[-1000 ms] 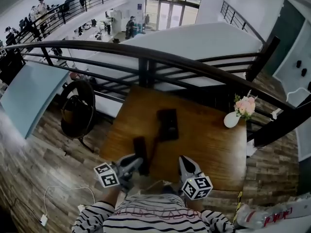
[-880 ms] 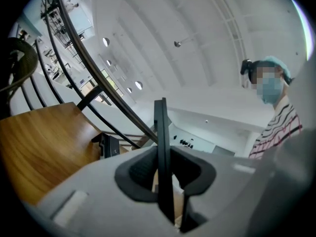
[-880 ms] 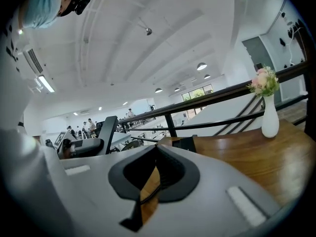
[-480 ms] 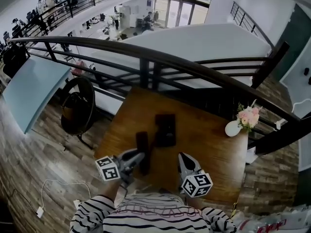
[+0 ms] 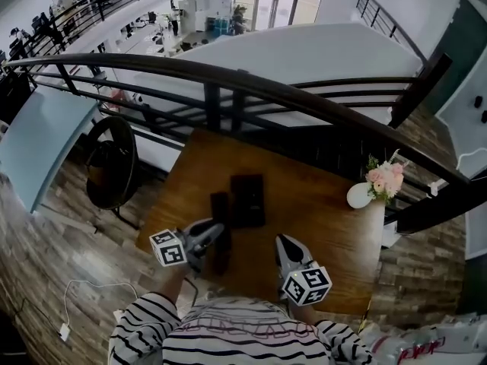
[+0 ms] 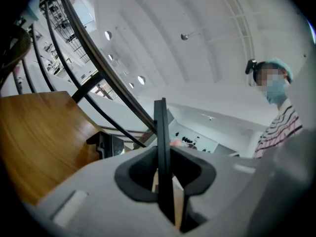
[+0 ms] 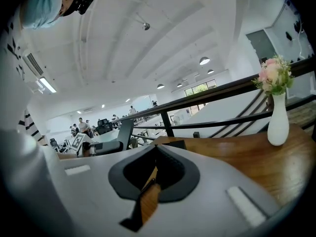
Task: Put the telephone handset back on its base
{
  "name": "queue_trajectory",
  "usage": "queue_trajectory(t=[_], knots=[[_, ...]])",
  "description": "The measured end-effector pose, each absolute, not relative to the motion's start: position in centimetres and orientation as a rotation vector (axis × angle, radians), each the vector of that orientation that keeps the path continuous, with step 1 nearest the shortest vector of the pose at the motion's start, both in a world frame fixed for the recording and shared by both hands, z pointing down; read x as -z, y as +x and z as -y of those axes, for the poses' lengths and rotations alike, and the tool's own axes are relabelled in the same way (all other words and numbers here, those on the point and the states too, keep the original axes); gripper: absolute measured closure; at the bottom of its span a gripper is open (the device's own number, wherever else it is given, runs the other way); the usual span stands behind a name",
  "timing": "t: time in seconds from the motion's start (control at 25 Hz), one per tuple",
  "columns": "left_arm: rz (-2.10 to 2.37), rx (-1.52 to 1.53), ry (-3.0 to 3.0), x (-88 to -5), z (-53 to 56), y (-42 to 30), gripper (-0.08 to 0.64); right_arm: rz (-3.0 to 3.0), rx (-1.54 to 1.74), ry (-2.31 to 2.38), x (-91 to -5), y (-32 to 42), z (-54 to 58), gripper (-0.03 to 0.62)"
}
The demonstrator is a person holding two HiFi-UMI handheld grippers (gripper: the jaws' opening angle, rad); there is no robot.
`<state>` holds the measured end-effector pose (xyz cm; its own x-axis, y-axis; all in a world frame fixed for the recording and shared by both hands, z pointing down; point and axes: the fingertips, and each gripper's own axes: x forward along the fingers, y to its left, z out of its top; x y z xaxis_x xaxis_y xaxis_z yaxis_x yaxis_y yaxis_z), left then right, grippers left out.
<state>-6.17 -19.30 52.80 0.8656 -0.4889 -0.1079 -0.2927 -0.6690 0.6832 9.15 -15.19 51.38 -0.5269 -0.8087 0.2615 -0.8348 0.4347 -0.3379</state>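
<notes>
Head view: handset in left claw, beside base

White vase with pink flowers at table right edge; black railing behind; round chair left.

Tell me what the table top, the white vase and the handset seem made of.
Brown table top: wood or wood veneer, grain visible, slight sheen.
Slim white vase: likely glazed ceramic, smooth and glossy.
Black telephone handset: probably matte plastic, uniform and dull.
</notes>
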Motion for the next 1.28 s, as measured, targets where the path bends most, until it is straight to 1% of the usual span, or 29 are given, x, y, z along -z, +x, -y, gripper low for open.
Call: queue_trajectory(t=[0.4,0.68,1.28], knots=[[0.543,0.403,2.243,-58.2,25.0,-4.2,0.489,2.580,-0.708,1.483,-53.1,11.4,16.8,0.592],[0.567,0.303,2.181,-62.6,28.3,-3.5,0.489,2.544,-0.735,1.475,-54.5,12.6,17.5,0.592],[0.545,0.245,2.107,-66.6,31.4,-2.1,0.488,2.514,-0.776,1.460,-56.3,12.8,19.6,0.592]])
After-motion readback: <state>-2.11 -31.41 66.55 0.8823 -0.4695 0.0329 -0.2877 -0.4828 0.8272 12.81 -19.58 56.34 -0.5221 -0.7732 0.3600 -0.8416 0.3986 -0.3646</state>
